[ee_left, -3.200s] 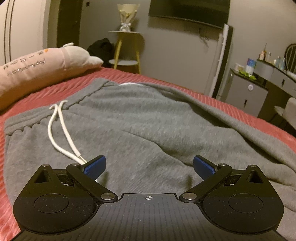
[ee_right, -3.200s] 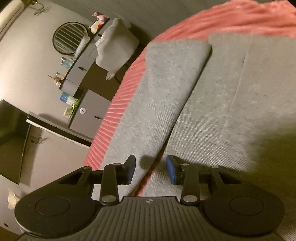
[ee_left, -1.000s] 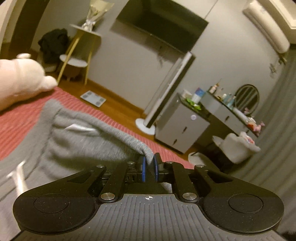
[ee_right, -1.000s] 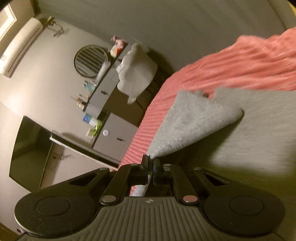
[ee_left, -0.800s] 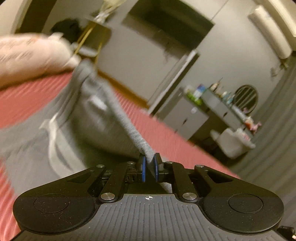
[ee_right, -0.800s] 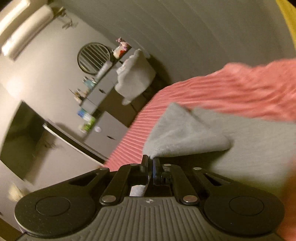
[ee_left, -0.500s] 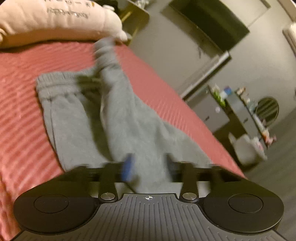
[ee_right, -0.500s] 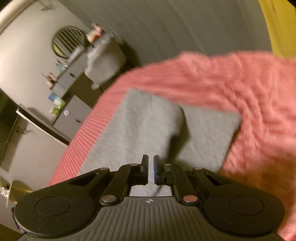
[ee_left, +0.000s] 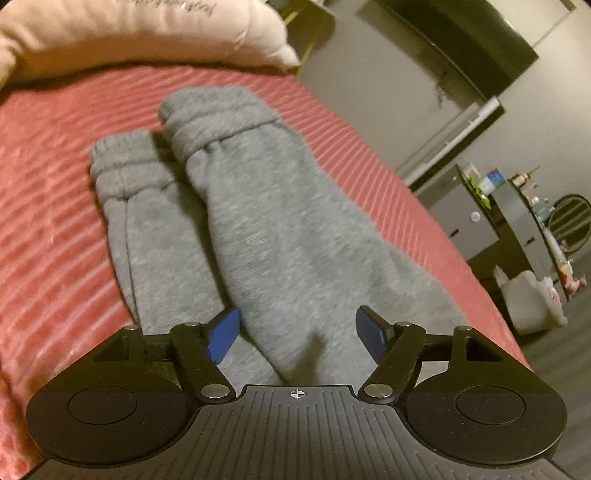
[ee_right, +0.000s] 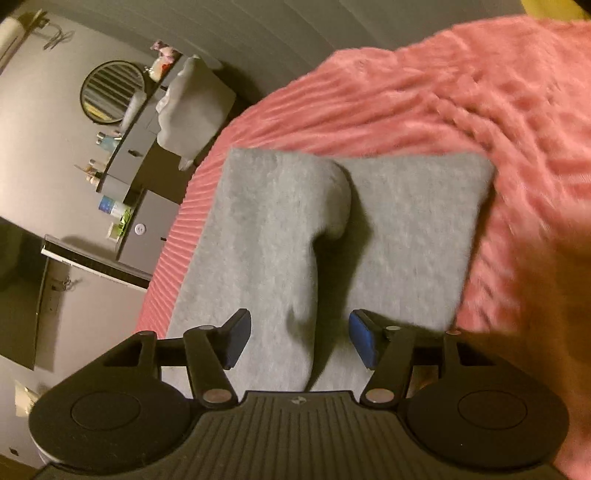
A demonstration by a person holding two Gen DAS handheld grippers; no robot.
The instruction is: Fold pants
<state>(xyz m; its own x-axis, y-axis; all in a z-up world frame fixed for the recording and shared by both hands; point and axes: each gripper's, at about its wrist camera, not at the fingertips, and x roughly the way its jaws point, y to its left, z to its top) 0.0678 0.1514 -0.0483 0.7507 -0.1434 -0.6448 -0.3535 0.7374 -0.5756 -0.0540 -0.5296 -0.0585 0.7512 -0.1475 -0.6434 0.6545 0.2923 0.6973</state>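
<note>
The gray pants (ee_left: pixel 280 236) lie on the red ribbed bedspread (ee_left: pixel 48 229) of the bed, folded lengthwise so that one half rests on top of the other. In the left wrist view the gathered waistband (ee_left: pixel 218 118) sits at the far end, the upper layer's band a little farther and to the right of the lower layer's band, which peeks out on the left. A pale pink pillow (ee_left: pixel 140 33) lies beyond the waistband, apart from it.

The left gripper (ee_left: pixel 298 330) hovers over the near part of the pants with its blue-padded fingers (ee_left: pixel 223 334) spread wide and released, holding nothing; the raised fold edge of the upper layer runs between them.

In the right wrist view the leg ends of the pants (ee_right: pixel 325 236) lie flat on the bedspread (ee_right: pixel 461 85), the upper leg covering the left part and its rounded hem corner curling over the lower leg. The right gripper (ee_right: pixel 300 339) is above the cloth, fingers (ee_right: pixel 364 338) likewise spread apart and empty, with the edge of the top layer running between them.

A gray dresser (ee_right: pixel 147 221) with a round mirror (ee_right: pixel 110 92) stands beyond the bed's edge.
</note>
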